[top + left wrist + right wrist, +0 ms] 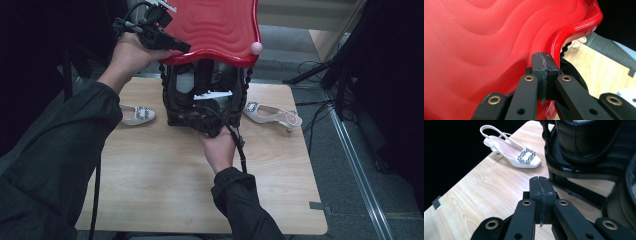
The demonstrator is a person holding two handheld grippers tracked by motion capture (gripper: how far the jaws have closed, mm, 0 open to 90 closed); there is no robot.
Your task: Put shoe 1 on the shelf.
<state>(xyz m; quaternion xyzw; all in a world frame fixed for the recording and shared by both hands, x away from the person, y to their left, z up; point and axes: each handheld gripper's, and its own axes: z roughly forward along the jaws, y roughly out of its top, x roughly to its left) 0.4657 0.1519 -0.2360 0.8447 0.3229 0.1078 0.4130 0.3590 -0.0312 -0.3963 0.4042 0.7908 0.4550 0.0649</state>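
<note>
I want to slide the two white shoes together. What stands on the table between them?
In the high view, a black rack topped by a red wavy shelf stands between the left shoe and the right shoe; the right gripper is at its base.

Two white slingback shoes (137,114) (272,114) apart on a wooden table (160,180).

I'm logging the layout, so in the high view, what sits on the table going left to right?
Left white shoe → black rack under the red top → right white shoe.
</note>
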